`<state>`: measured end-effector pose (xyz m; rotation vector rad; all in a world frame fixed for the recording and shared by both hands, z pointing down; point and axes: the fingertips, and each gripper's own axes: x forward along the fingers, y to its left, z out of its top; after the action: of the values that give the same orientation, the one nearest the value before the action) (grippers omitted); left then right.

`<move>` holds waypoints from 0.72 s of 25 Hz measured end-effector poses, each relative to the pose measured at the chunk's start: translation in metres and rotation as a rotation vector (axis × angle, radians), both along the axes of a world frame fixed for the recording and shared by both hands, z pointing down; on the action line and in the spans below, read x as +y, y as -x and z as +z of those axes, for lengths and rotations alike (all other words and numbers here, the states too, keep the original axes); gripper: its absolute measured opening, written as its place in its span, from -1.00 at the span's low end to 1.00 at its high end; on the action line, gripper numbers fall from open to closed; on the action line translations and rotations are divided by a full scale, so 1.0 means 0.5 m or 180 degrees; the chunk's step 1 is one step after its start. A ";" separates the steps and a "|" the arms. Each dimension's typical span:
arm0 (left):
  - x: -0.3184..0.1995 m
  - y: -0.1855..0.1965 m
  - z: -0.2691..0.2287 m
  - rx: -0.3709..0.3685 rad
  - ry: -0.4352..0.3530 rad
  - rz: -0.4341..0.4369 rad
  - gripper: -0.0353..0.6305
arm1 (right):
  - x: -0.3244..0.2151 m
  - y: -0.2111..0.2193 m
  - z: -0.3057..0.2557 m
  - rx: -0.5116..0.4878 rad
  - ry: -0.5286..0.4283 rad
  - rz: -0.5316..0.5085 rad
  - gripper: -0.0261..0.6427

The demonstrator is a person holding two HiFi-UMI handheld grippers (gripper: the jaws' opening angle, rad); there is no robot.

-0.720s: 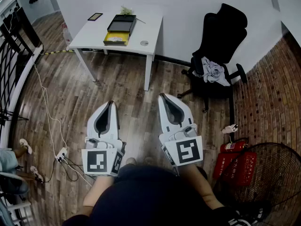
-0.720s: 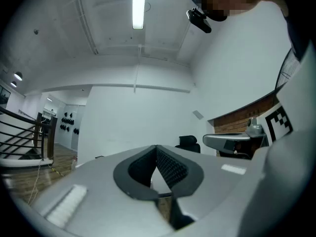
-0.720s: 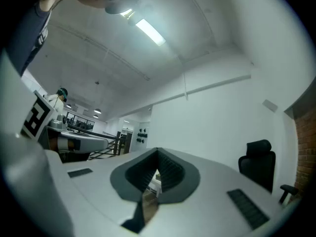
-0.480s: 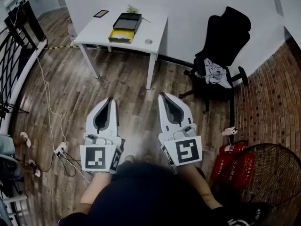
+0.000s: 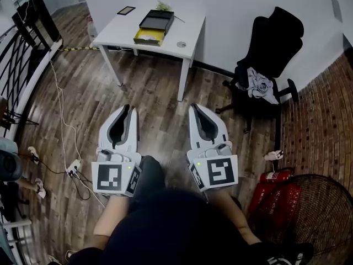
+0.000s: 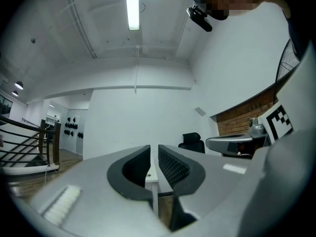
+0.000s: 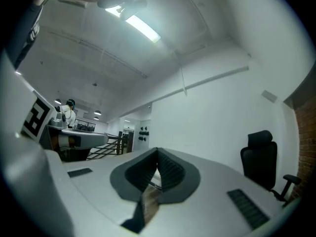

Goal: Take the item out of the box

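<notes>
Your left gripper (image 5: 123, 110) and right gripper (image 5: 194, 107) hang low over the wood floor (image 5: 149, 93), side by side, both pointing at the white bench (image 5: 187, 32). The left fingers (image 6: 173, 166) are a thin gap apart with nothing in the gap. The right fingers (image 7: 170, 169) are pressed together at their tips and hold nothing. The box (image 5: 156, 21) is black with a yellow part at its near end. It lies on the bench, far ahead of both grippers, not touching them. A phone (image 5: 126, 10) lies left of the box. A black chair (image 5: 267, 48) stands to the right
</notes>
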<state>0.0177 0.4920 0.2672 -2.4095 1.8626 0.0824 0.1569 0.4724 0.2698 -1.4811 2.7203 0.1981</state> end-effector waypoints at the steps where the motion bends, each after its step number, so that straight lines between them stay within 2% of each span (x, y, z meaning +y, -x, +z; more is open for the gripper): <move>1: -0.011 0.002 0.004 0.0002 0.0015 0.0006 -0.75 | -0.008 0.002 0.006 0.0001 0.0020 -0.0001 -0.89; 3: -0.040 0.010 0.013 0.0006 0.0037 0.0027 -0.59 | -0.034 0.007 0.016 0.0009 0.0054 0.0006 -0.89; 10: -0.212 0.071 0.034 0.0083 0.0021 0.0098 -0.56 | -0.197 0.056 0.027 0.0049 0.0006 0.0082 -0.89; 18: -0.429 0.166 0.031 0.0104 0.0067 0.0295 -0.54 | -0.412 0.169 0.005 0.0051 -0.0011 0.0155 -0.89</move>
<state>-0.0653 0.2776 0.2829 -2.5229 1.7732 0.1100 0.0724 0.2664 0.2724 -1.5529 2.6965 0.2171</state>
